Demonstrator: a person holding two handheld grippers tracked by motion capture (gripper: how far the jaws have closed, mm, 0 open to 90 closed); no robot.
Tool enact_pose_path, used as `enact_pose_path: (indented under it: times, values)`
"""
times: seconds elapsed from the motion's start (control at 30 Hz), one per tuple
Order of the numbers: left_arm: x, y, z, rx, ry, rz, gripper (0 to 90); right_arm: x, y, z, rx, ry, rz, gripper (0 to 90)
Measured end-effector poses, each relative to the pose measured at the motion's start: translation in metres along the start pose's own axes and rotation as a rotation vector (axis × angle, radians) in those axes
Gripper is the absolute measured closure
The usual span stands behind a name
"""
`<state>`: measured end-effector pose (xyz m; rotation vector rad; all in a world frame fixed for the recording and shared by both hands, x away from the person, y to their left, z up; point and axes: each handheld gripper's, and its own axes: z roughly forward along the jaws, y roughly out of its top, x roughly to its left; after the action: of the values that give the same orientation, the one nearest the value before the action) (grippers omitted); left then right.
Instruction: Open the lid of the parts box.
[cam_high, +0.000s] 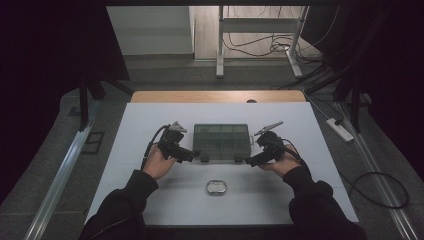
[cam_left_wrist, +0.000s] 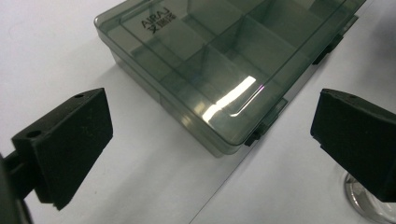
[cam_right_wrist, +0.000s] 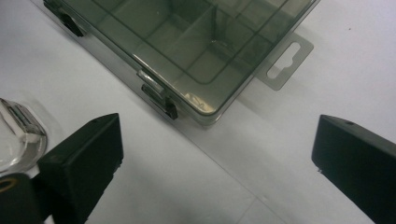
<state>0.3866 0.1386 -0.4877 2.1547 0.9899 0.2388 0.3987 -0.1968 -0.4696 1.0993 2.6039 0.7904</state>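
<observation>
- Box (cam_high: 222, 141) of smoky see-through plastic sits shut in the middle of the white table (cam_high: 150, 125), with little walls inside that split it into many small rooms
- Two dark clips (cam_high: 204, 158) on the side near the person hold the lid down, so I think the job is to open it
- Left gripper (cam_high: 196, 154) waits just beside the near left corner of the box, its fingers (cam_left_wrist: 70, 140) wide apart and holding nothing
- Right gripper (cam_high: 248, 161) waits just beside the near right corner, its fingers (cam_right_wrist: 81, 158) also wide apart and empty
- One gripper stands at each end, maybe so both clips can be reached at once
- Small shiny dish (cam_high: 216, 187) lies nearer the person, apart from the box
- High view shows the whole box and both hands around it
- Left gripper view shows raised letters on the lid (cam_left_wrist: 159, 18) and a clip close up
- Right gripper view shows a flat hanging tab (cam_right_wrist: 285, 60) sticking out of the short end
</observation>
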Motion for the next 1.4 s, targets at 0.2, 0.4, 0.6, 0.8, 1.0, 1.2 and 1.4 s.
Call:
enact_pose_path:
  times: [0.2,0.4,0.6,0.8,1.0,1.2,1.4]
  values:
    - [-0.002,-0.003,0.004,0.013,0.003,0.014,0.0,-0.001,-0.006,0.003,0.006,-0.009,-0.02,14.1]
    - [-0.003,-0.005,0.006,0.012,0.007,0.022,0.0,-0.004,-0.01,0.008,0.024,0.004,-0.019,35.7]
    - [0.001,-0.007,0.004,0.002,0.001,0.008,0.0,-0.004,-0.012,0.011,0.054,0.037,-0.02,60.0]
    - [0.003,-0.007,0.003,-0.003,-0.001,0.001,0.0,-0.007,-0.012,0.013,0.059,0.078,-0.01,78.3]
    - [0.002,-0.008,0.005,0.003,-0.005,0.004,0.0,-0.01,-0.013,0.02,0.078,0.127,0.004,89.5]
    - [0.002,-0.008,0.005,0.002,-0.003,0.003,0.0,-0.008,-0.014,0.026,0.11,0.096,-0.035,89.6]
    - [0.002,-0.009,0.005,0.005,-0.002,0.005,0.0,-0.008,-0.013,0.027,0.099,0.095,-0.031,89.6]
